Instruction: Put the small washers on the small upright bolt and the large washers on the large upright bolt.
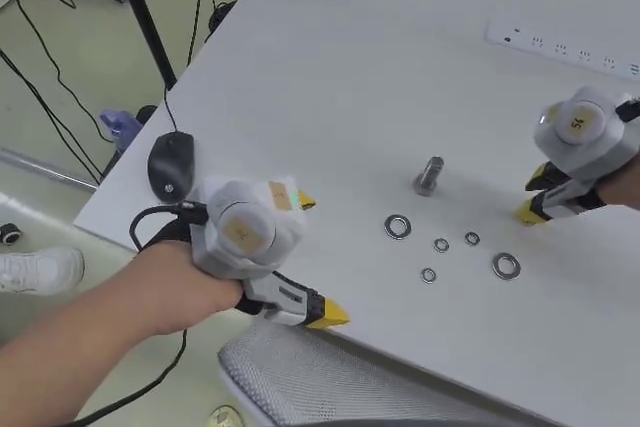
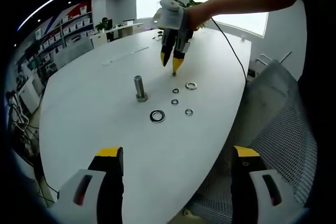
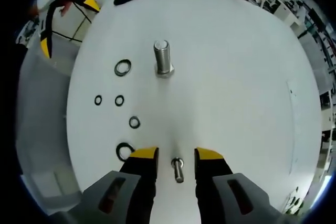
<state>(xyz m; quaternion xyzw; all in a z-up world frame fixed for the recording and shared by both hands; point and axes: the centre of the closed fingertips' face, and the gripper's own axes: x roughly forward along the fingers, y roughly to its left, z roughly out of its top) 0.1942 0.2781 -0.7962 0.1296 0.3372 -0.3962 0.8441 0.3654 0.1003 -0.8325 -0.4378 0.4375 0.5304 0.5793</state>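
Observation:
On the white table [image 1: 350, 67] the large bolt [image 1: 429, 175] stands upright. Two large washers [image 1: 397, 226] [image 1: 506, 266] and three small washers [image 1: 441, 244] lie flat in front of it. My right gripper [image 3: 177, 155] is low over the table. Its jaws are a little apart on either side of the small upright bolt [image 3: 178, 169], with a gap on both sides. That gripper [image 1: 528, 199] is right of the washers. My left gripper [image 1: 320, 259] hangs wide open over the near table edge, holding nothing, left of the washers. From it [image 2: 178, 156] the large bolt [image 2: 139, 88] lies ahead.
A white power strip [image 1: 560, 47] lies at the far right of the table. A black mouse [image 1: 172, 164] sits near the left edge. A grey mesh chair [image 1: 330, 387] is pushed against the near edge, and cables hang off the left side.

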